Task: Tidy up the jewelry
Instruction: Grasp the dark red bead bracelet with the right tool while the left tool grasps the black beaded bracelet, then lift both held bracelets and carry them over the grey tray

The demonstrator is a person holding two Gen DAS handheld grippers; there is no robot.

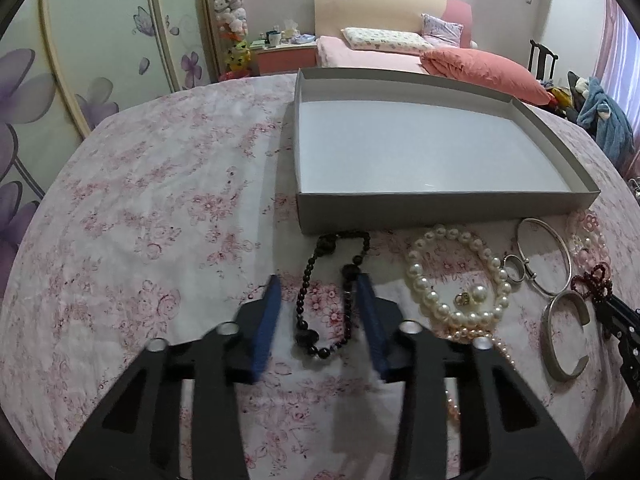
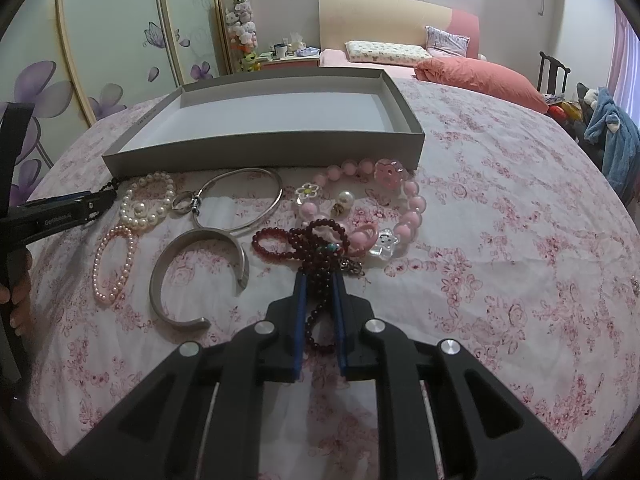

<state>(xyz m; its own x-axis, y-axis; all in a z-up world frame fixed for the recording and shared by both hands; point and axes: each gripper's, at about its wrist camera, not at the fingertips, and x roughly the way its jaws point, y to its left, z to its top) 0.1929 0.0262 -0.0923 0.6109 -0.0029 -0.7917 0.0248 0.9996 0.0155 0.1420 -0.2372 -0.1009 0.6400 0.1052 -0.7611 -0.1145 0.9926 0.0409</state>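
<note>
A shallow grey box (image 1: 440,210) (image 2: 256,152) lies open on the floral cloth. My left gripper (image 1: 318,284) is open, its blue fingers on either side of a black bead necklace (image 1: 310,280). My right gripper (image 2: 320,278) has its jaws close around a dark red bead string (image 2: 316,252), which runs between the fingers; whether they pinch it I cannot tell. Beside them lie a white pearl bracelet (image 1: 456,276) (image 2: 146,204), a thin silver bangle (image 2: 240,200), an open silver cuff (image 2: 196,276), a small pink pearl strand (image 2: 112,264) and a pink bead bracelet (image 2: 404,204).
A pearl earring (image 1: 474,294) lies inside the pearl bracelet, a silver ring (image 2: 182,202) next to the bangle. The left gripper shows at the left edge of the right wrist view (image 2: 80,208). A bed with pink pillows (image 2: 476,76) is behind the table.
</note>
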